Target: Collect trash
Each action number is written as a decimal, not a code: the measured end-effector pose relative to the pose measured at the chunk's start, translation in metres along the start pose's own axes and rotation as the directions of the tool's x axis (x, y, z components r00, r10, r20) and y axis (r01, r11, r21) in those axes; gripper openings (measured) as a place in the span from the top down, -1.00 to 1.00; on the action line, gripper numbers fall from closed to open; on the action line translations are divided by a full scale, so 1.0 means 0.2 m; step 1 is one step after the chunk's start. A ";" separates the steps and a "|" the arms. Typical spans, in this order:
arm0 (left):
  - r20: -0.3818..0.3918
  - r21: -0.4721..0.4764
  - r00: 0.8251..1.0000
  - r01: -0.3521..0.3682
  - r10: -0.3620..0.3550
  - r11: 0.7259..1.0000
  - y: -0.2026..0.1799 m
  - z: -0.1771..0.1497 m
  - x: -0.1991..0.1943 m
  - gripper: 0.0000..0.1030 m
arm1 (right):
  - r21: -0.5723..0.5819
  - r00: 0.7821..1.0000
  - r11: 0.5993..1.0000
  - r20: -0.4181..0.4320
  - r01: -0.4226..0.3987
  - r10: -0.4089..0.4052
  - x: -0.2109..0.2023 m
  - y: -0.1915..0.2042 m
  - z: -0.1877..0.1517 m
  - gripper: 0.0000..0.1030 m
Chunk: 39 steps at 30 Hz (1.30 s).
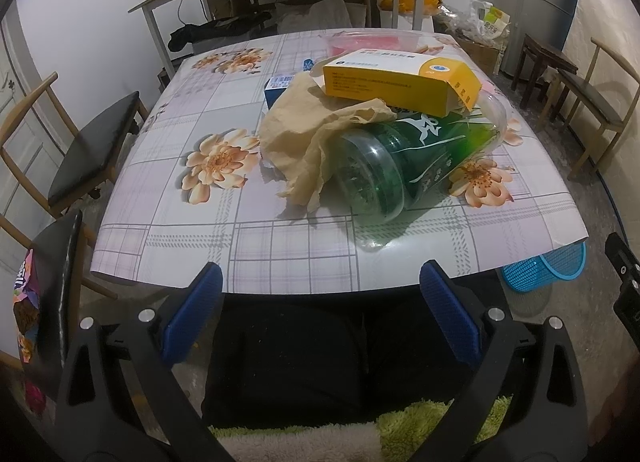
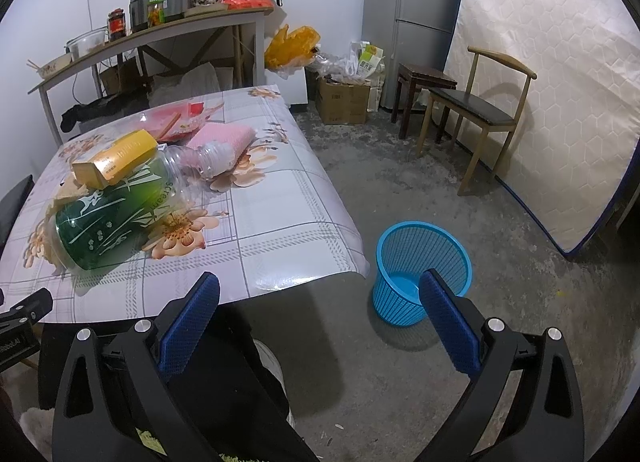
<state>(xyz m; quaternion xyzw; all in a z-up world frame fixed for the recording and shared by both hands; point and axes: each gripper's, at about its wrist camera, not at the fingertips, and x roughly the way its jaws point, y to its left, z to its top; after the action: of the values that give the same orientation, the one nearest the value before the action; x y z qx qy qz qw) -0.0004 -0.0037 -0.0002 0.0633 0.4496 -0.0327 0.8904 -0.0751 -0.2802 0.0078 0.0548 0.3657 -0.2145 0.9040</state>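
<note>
Both tongs, left (image 1: 320,316) and right (image 2: 320,320), hang spread wide and empty just off the near edge of the surface (image 1: 192,246). The trash sits in a heap toward the right edge: a bottle (image 1: 404,158) on its side, its base toward the near edge, crumpled paper (image 1: 304,134) draped against it, a yellow box (image 1: 400,82) resting on top. A blue box (image 1: 278,88) lies half hidden behind the paper, a pink cloth (image 2: 224,138) and red wrappers (image 2: 176,122) toward the far edge. The left half and the near strip of the surface lie bare. A blue basket (image 2: 424,250) stands on the floor just off the near right corner, with open floor beyond. Chairs (image 1: 92,146) flank both sides
</note>
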 end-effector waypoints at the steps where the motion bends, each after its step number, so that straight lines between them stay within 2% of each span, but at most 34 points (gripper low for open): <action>1: -0.001 0.000 1.000 -0.001 0.001 1.000 0.00 0.00 0.00 -0.86 | 0.001 1.000 1.000 -0.001 -0.001 0.001 -0.01 -0.01 0.01 -0.88; 39: -0.012 -0.003 1.000 -0.001 0.001 1.000 0.03 -0.02 0.05 -0.86 | 0.004 1.000 1.000 -0.005 -0.005 0.005 0.00 0.00 0.01 -0.88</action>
<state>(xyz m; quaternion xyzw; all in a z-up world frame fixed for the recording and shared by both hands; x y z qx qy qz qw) 0.0028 0.0038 -0.0097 0.0625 0.4550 -0.0311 0.8878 -0.0746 -0.2813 0.0102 0.0582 0.3674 -0.2130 0.9035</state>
